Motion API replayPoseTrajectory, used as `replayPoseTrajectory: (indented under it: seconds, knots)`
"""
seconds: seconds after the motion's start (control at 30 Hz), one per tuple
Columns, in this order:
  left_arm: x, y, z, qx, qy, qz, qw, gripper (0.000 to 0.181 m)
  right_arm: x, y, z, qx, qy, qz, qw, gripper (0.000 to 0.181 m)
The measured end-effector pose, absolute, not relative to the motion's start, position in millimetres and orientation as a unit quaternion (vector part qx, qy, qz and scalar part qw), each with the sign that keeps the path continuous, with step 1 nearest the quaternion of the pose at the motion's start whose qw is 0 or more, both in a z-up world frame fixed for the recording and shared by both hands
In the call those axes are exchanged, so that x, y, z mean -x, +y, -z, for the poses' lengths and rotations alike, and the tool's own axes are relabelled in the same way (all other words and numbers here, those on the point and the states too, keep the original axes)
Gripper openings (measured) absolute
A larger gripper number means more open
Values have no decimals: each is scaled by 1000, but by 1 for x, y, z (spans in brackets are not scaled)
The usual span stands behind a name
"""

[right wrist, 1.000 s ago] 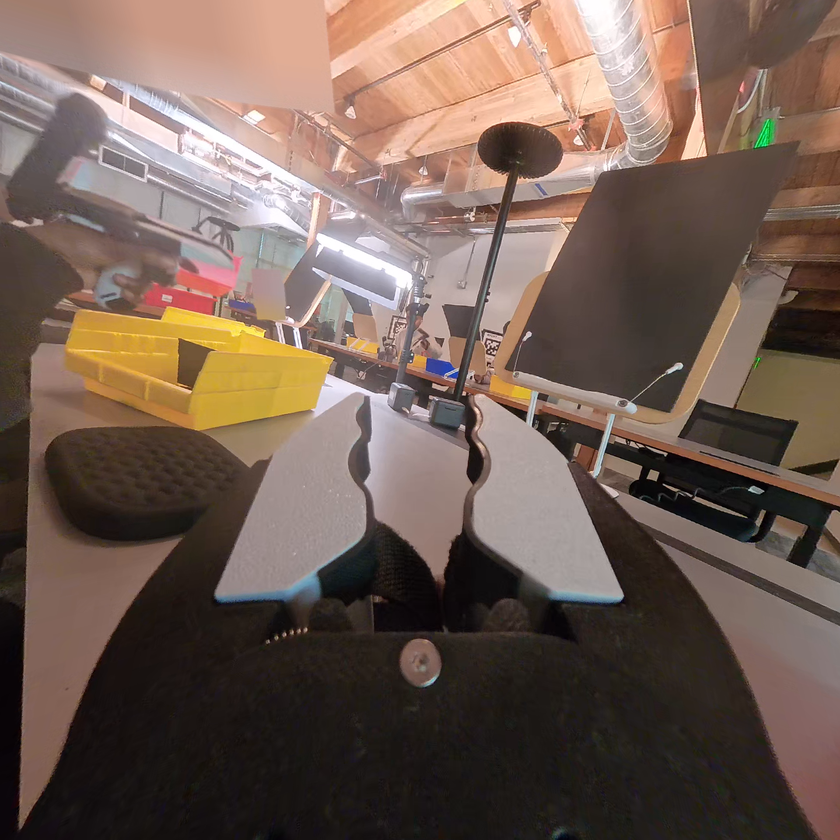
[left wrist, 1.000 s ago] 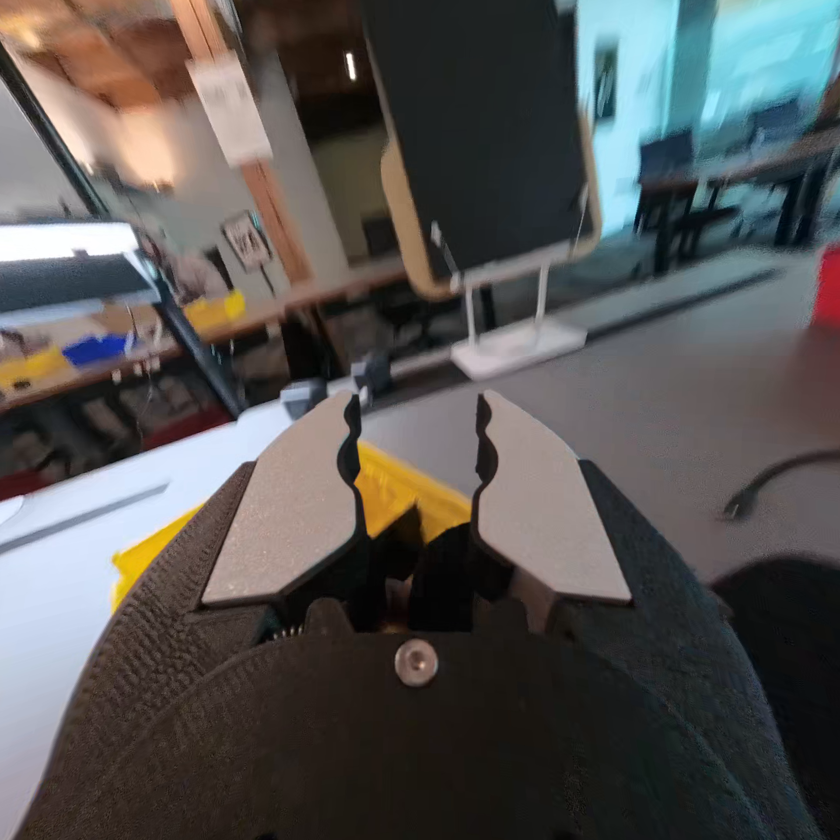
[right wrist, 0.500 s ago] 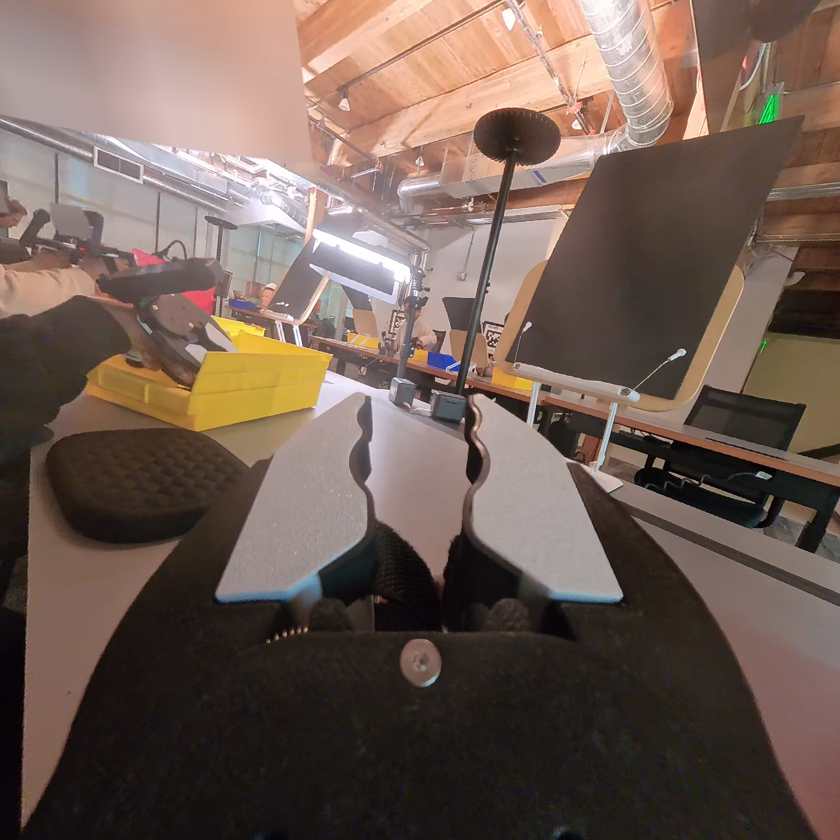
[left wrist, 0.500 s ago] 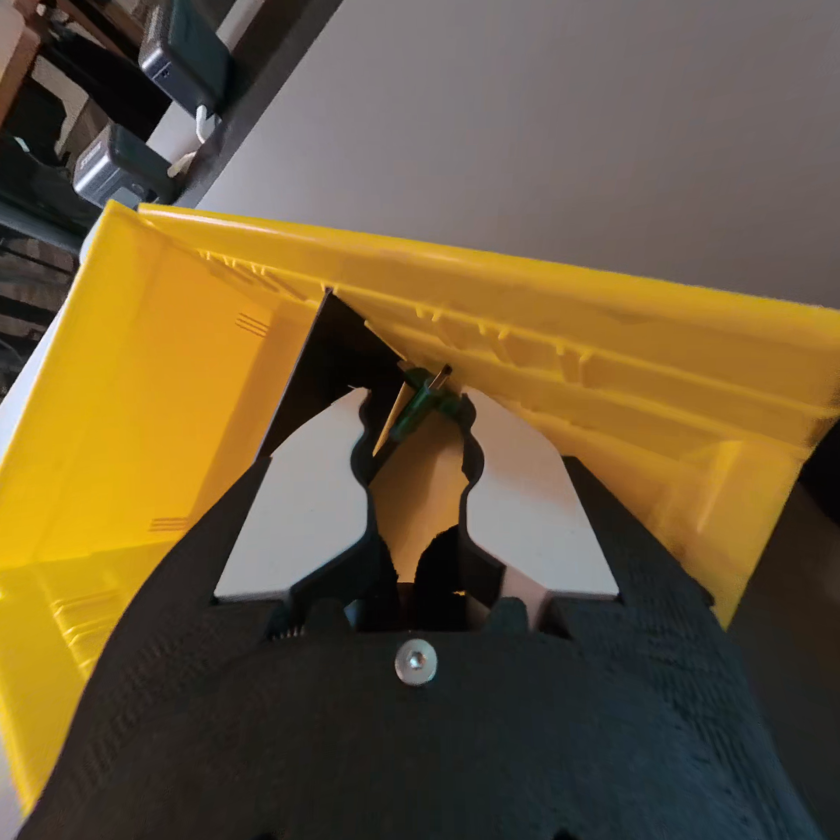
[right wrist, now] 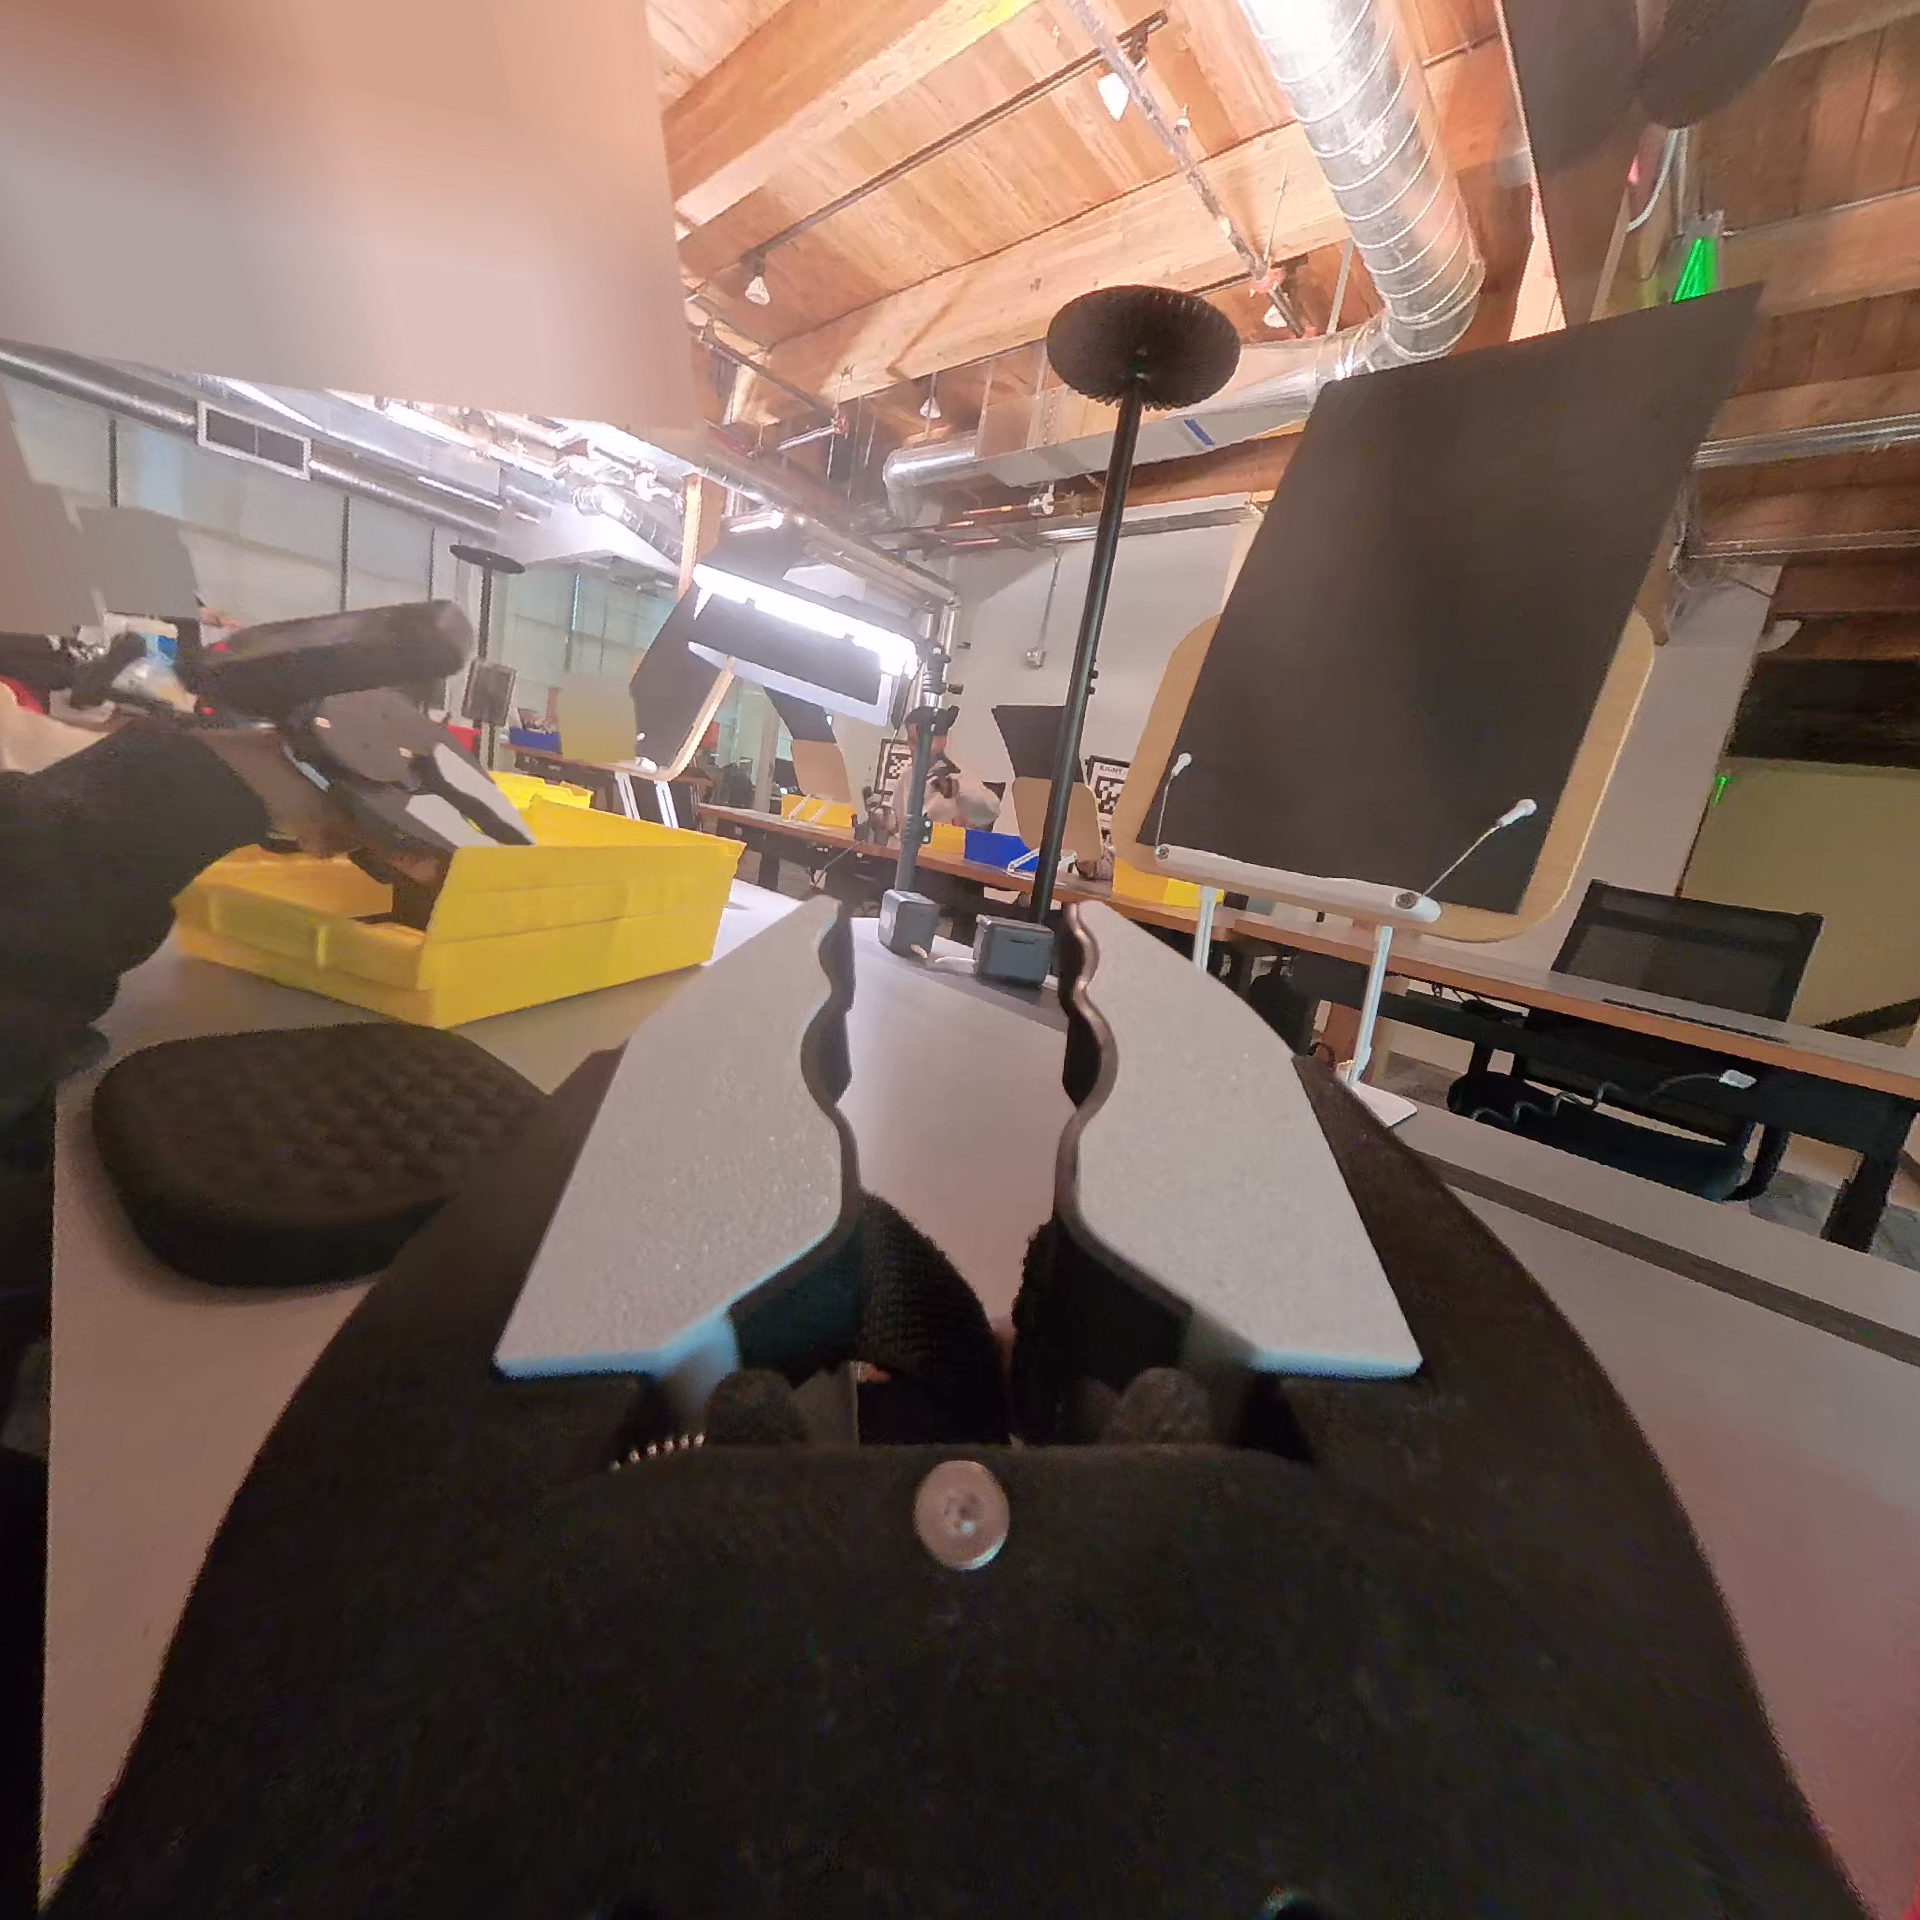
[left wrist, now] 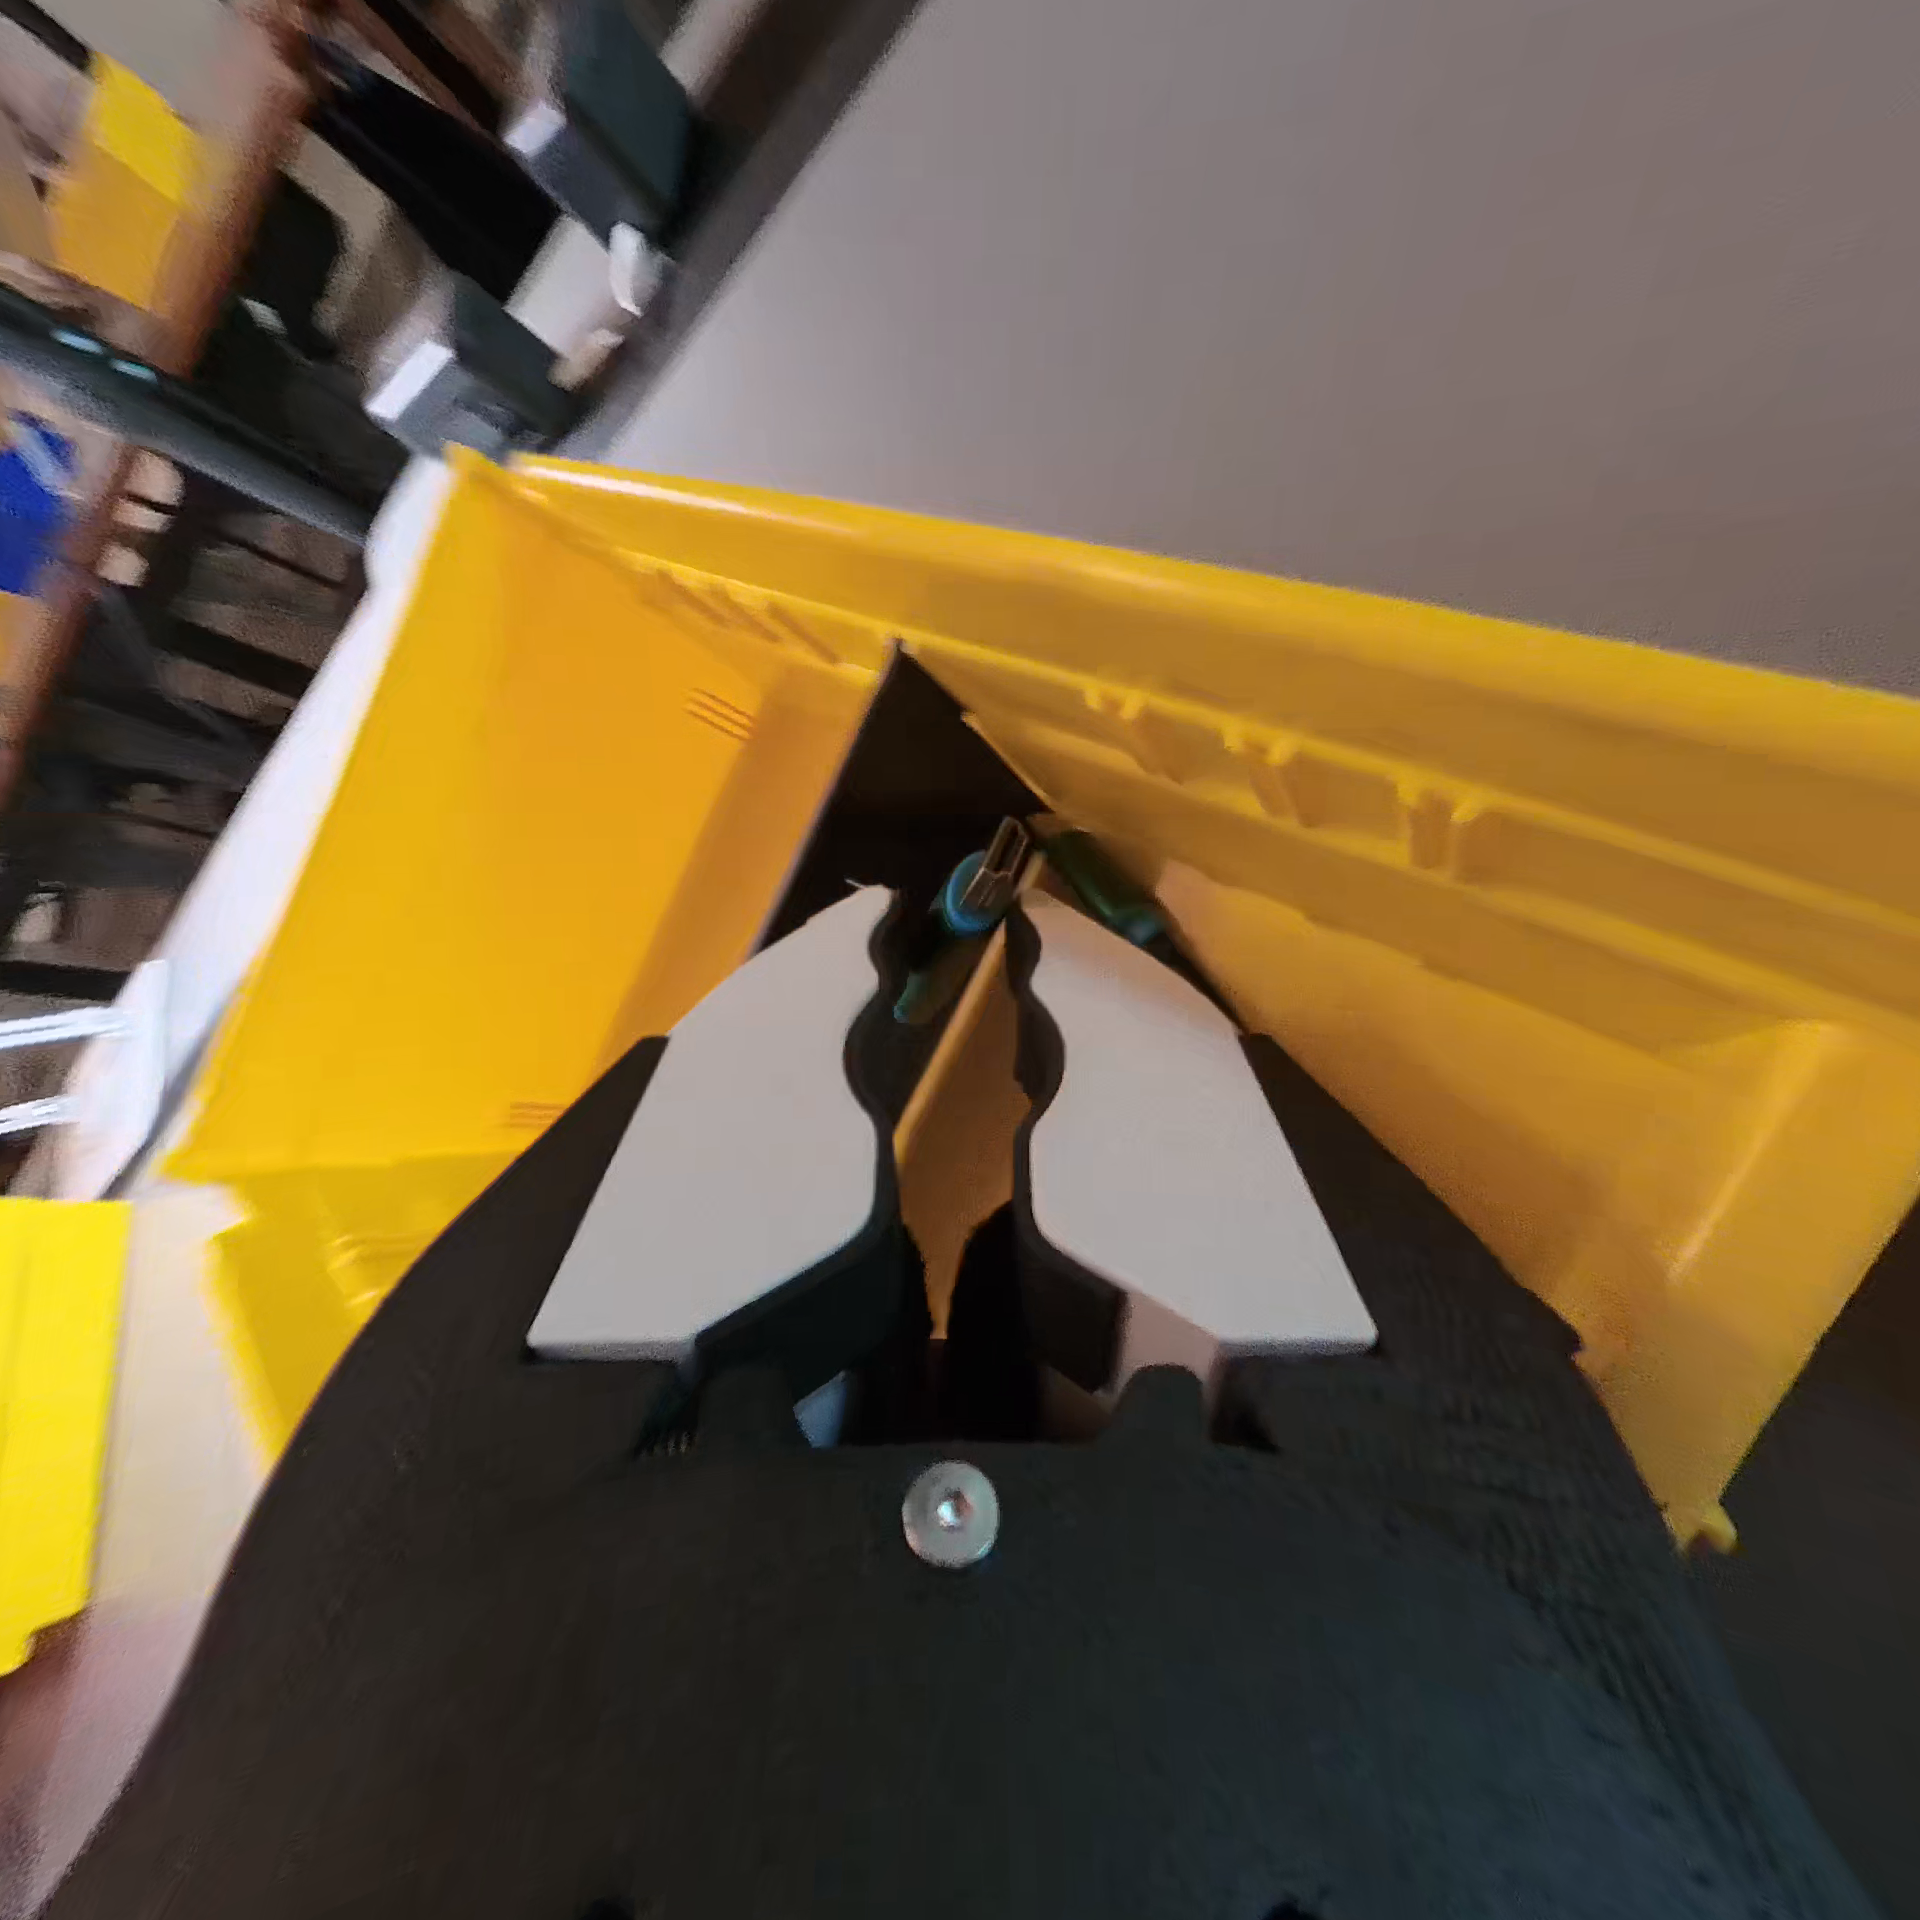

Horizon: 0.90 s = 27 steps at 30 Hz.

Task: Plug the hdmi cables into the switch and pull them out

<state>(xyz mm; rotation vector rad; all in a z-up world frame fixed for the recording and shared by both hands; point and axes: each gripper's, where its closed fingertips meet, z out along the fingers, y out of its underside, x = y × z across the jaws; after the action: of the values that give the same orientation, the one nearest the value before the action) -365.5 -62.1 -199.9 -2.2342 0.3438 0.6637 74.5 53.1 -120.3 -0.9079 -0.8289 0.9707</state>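
Here the left gripper [left wrist: 951, 925], at centre frame inside the yellow plastic bin [left wrist: 540, 852], pinches a teal-collared metal-tipped HDMI plug [left wrist: 961, 904] near its tips — likely to twist loose — while the right gripper [right wrist: 956, 971] idles apart, empty.

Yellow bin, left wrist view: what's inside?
Inside the yellow bin: a black divider and two green-bodied cable plugs, one with its metal tip between the left gripper fingertips, another beside it. The gripper covers the bin floor; cables unseen.
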Motion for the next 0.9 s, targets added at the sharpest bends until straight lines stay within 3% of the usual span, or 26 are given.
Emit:
replayPoseTrajectory:
  seconds: [0.03, 0.37, 0.63, 0.73, 0.9]
  knots:
    - [368, -66, 186, 864, 127, -285, 396, 16, -76, 54, 119, 409, -366, -441, 710, 38]
    - [351, -128, 13, 612, -1, -469, 637, 12, -89, 69, 112, 422, -307, -471, 711, 37]
    - [287, -192, -71, 339, -44, -491, 801, 11, -90, 68, 112, 421, -306, -468, 714, 36]
    - [260, -216, -86, 263, -32, -448, 854, 11, -89, 68, 112, 420, -307, -469, 714, 36]
    - [229, -195, -87, 281, 55, -284, 915, 11, -89, 67, 112, 418, -310, -467, 715, 36]
